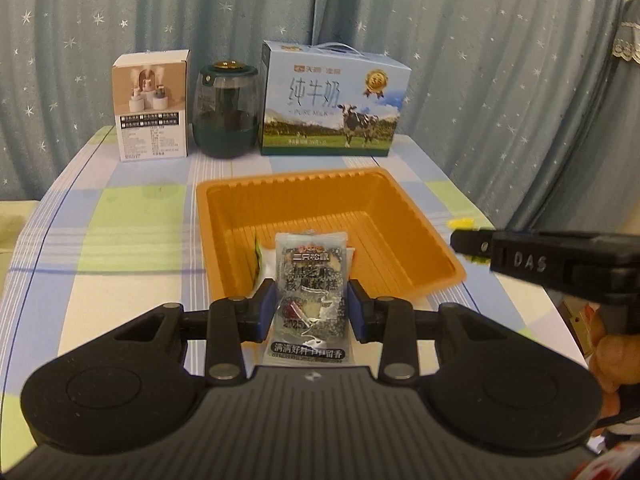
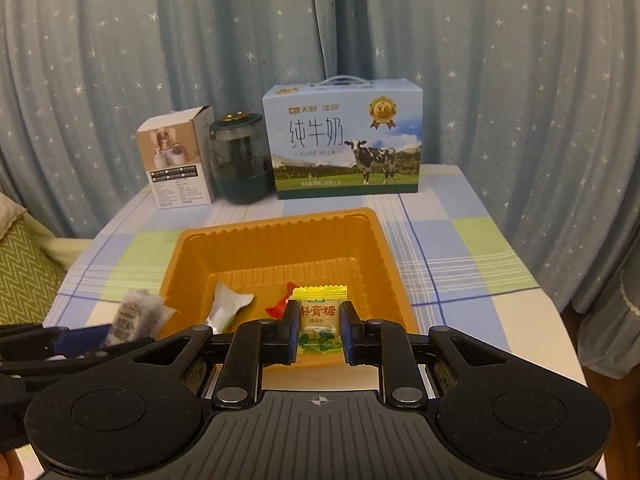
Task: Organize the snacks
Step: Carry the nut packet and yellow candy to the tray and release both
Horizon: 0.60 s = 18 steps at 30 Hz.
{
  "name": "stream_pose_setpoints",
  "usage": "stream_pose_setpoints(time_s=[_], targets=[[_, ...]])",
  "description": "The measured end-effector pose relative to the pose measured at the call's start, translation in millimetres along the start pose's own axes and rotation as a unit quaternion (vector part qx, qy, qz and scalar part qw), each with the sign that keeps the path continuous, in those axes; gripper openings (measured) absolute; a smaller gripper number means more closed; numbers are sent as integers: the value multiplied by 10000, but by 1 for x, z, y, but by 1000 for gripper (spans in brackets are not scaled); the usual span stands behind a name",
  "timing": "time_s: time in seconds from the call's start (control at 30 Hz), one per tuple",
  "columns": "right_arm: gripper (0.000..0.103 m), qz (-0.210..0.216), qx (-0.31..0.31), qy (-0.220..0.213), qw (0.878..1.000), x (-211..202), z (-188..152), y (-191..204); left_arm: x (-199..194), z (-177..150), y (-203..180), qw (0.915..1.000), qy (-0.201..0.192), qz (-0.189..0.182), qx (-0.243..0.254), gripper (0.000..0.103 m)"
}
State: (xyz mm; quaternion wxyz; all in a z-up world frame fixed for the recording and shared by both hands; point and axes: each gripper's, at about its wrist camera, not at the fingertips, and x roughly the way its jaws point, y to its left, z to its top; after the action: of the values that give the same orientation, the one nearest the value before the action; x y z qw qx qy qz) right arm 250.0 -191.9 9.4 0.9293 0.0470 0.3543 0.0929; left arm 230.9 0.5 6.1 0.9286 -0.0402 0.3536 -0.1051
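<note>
An orange plastic tray (image 1: 404, 216) (image 2: 384, 248) lies in the middle of the checked table. My left gripper (image 1: 312, 308) is shut on a grey-black sesame-cake packet (image 1: 310, 280), held upright over the tray's near edge; the same packet (image 2: 136, 316) shows at the left of the right wrist view. My right gripper (image 2: 320, 330) is shut on a yellow-green candy packet (image 2: 319, 320) above the tray's near side; in the left wrist view its black body (image 1: 560, 264) enters from the right with a yellow tip (image 1: 460, 224) showing. Inside the tray lie a white-green packet (image 2: 230, 304) and a red wrapper (image 2: 280, 306).
Along the table's back stand a white product box (image 1: 154, 106) (image 2: 178, 164), a dark green jar (image 1: 224, 110) (image 2: 240, 160) and a blue milk carton box (image 1: 334, 100) (image 2: 346, 144). A star-patterned curtain (image 1: 320, 0) hangs behind. A person's fingers (image 1: 612, 360) hold the right gripper.
</note>
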Motion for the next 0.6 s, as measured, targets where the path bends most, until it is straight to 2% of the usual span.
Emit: stream_pose_setpoints(time_s=[0.23,0.6], targets=[[21,34,107,270,9996,44,17,-2,32,27,11,10000,29,37,-50,34],[21,27,141,463,9988,79,22,-4,69,34,26,9996,240,8,-119,34]])
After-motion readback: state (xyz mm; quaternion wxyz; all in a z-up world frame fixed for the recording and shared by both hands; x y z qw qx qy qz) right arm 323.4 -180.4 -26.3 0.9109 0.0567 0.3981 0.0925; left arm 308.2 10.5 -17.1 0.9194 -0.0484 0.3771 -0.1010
